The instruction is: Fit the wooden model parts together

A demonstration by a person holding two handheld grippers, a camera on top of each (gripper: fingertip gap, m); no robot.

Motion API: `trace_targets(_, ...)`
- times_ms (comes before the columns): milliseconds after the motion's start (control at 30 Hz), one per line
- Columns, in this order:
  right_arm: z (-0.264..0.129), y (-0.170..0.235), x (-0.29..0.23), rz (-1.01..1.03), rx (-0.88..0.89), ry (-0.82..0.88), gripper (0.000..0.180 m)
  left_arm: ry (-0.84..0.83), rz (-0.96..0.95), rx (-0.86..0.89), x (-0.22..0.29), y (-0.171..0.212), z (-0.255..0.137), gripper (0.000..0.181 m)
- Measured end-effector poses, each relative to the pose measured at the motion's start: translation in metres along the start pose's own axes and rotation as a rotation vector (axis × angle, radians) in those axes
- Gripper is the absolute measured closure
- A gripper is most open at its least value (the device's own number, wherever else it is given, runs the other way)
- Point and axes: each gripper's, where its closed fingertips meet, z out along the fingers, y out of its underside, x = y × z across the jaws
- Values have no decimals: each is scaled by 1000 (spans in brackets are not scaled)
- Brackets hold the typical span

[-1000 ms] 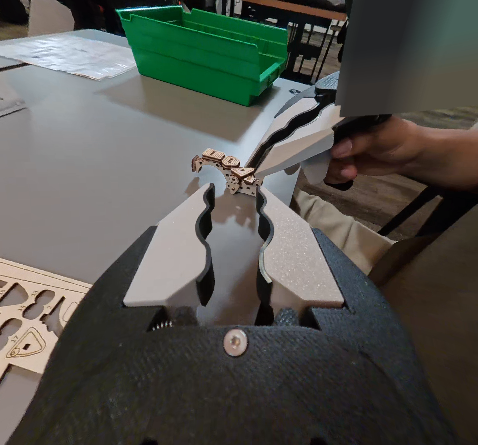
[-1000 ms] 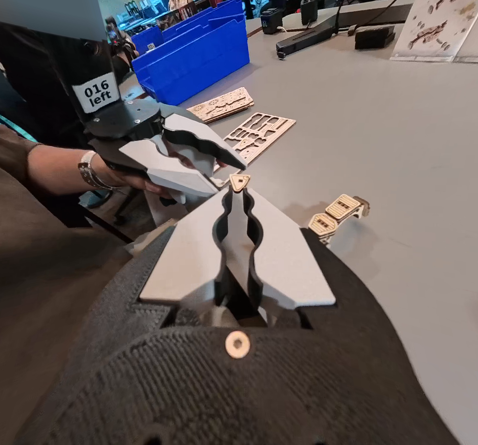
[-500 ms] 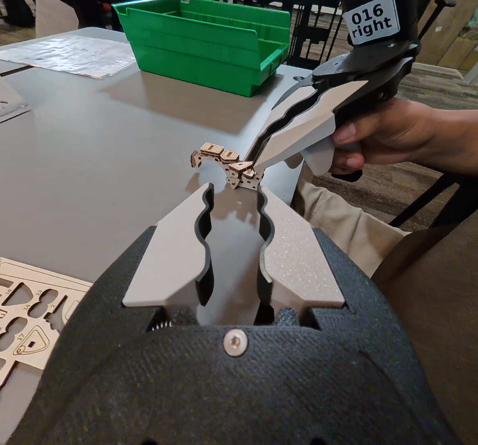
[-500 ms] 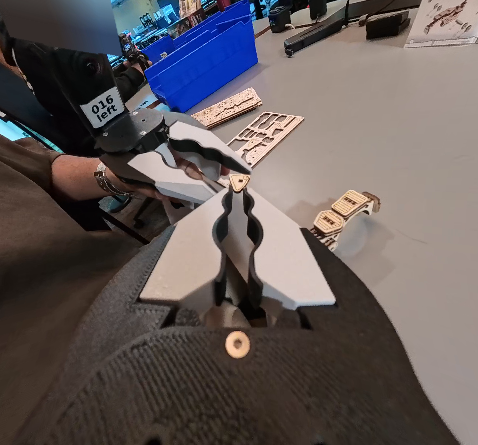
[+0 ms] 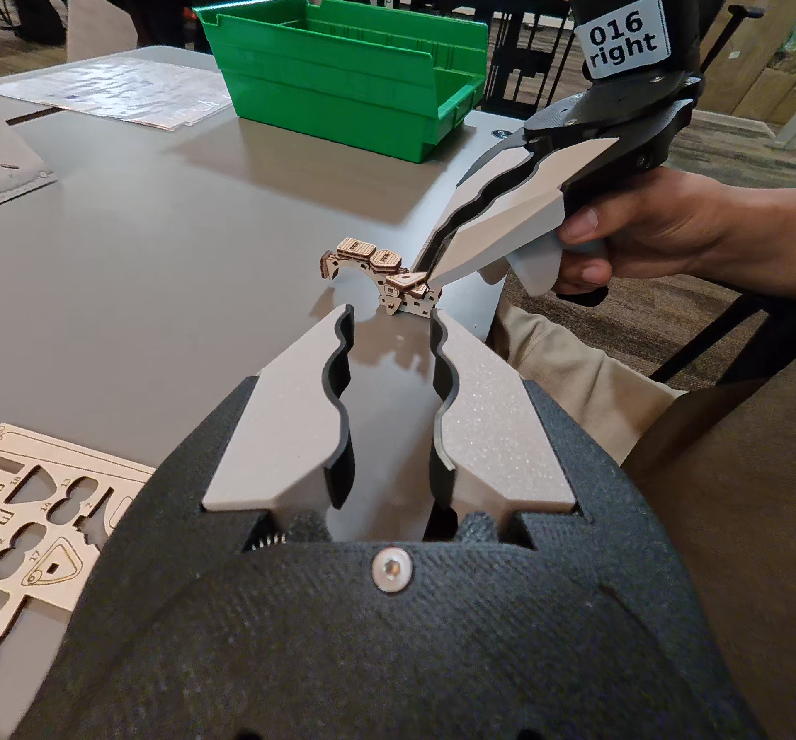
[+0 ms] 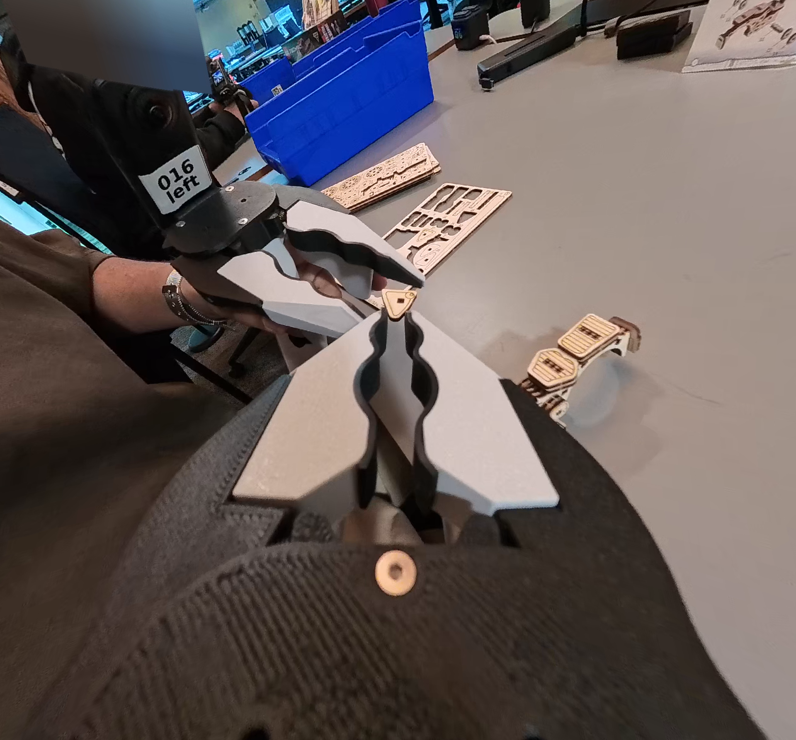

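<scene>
A small flat rounded-triangle plywood piece with a dark square hole (image 6: 398, 303) is pinched at the very tips of the right gripper (image 6: 394, 318), whose pale grey wedge-shaped fingers with black wavy inner pads are drawn together on it. In the left wrist view this piece (image 5: 405, 279) is held level over the near end of a small arched wooden model built of laser-cut plywood (image 5: 379, 276), which is topped by rounded slatted plates and stands on the smooth matte grey surface (image 5: 172, 254) close to its edge. Whether the piece is already touching the model cannot be told for certain. The right gripper (image 5: 424, 276) is angled downward from the right, and its black textured handle is wrapped by a bare hand (image 5: 654, 233).

The left gripper (image 5: 392, 314) is held low and level just short of the model, with its fingers spread apart and nothing between them. In the right wrist view it (image 6: 387, 293) is seen from the side, gripped by a hand with a metal wrist bracelet (image 6: 181, 301).

A thin pale plywood sheet with cut-out part outlines (image 5: 47, 521) is lying flat on the surface to the left. A glossy green plastic bin (image 5: 344, 86) is set farther back, a blue plastic bin (image 6: 344, 108) is seen in the right wrist view, and a stack of uncut plywood sheets (image 6: 387, 177) is laid just in front of it.
</scene>
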Motion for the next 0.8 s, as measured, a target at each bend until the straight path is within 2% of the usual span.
trace_targets(400, 2, 5, 0, -12, -32, 4, 173, 1, 0, 8, 0, -1, 0, 144)
trace_targets(800, 3, 10, -3, 67, -48, -53, 173, 8, 22, 10, 3, -1, 0, 144)
